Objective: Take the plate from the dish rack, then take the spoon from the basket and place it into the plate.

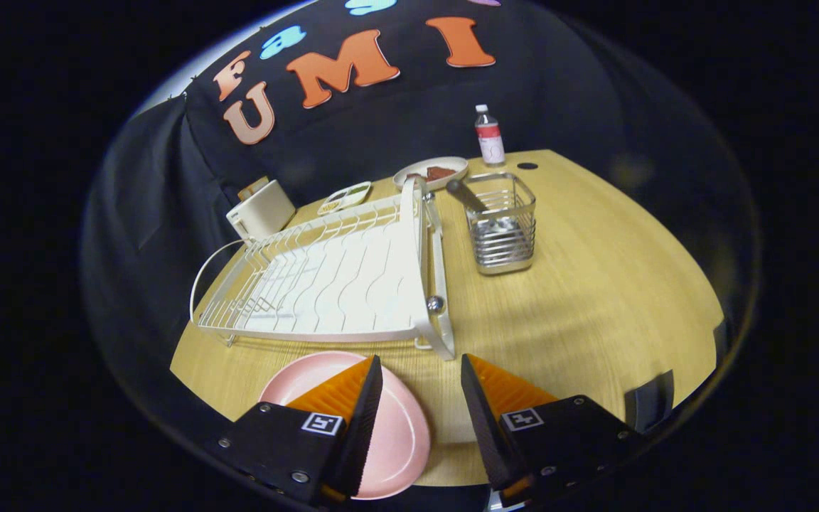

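Plate (392, 434) already lies flat on the near surface (594, 299), out of the dish rack (324, 284), under the spread, empty tool (420, 405), while the spoon (470, 199) stands in the far basket (502, 227), not yet fetched.

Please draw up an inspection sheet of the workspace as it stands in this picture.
Surface: wooden table, bare in front of the basket.
Plate: pink plate lies flat on the table, out of the dish rack, partly under one finger of the claw.
Dish rack: white dish rack stands beyond the fingers, no dishes in it.
Spoon: spoon leans in the wire basket, handle sticking out, not yet taken.
Clutter: bottle, dish with food, small tray and cream box, all at the far side of the table.
Claw: claw open, fingers holding nothing.
Cables: nothing seen.
Surroundings: black cloth wall behind the table.
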The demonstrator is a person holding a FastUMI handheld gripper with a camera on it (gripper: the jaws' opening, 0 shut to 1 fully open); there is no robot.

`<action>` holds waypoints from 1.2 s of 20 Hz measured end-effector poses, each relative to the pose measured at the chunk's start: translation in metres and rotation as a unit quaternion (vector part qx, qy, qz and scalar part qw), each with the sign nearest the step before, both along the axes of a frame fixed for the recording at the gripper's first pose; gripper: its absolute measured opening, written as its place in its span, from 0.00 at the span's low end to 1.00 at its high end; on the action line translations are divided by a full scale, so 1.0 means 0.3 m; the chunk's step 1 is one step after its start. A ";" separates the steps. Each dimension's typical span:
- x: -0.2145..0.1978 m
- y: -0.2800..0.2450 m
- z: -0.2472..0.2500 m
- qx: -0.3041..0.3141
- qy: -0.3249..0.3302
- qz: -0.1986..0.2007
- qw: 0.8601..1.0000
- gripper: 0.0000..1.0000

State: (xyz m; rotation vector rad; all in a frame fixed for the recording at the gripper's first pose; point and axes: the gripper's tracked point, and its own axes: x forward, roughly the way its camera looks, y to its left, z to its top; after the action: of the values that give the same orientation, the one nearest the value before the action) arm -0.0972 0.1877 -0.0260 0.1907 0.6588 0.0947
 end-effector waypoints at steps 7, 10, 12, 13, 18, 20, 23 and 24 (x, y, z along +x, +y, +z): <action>0.215 -0.136 0.212 -0.084 -0.145 -0.052 0.984 0.69; 0.292 -0.103 0.192 -0.092 -0.156 -0.036 0.983 0.68; 0.354 -0.123 0.163 -0.103 -0.155 -0.042 0.982 0.67; 0.377 -0.134 0.144 -0.111 -0.153 -0.045 0.981 0.65; 0.466 -0.138 0.108 -0.112 -0.176 -0.045 0.977 0.52; 0.466 -0.138 0.095 -0.105 -0.177 -0.042 0.978 0.41; 0.492 -0.189 0.142 -0.134 -0.203 -0.065 0.968 0.26; 0.492 -0.188 0.161 -0.140 -0.210 -0.066 0.965 0.22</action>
State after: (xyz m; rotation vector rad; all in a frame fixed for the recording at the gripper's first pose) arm 0.0504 0.1312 0.0223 -0.0600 0.2291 -0.0850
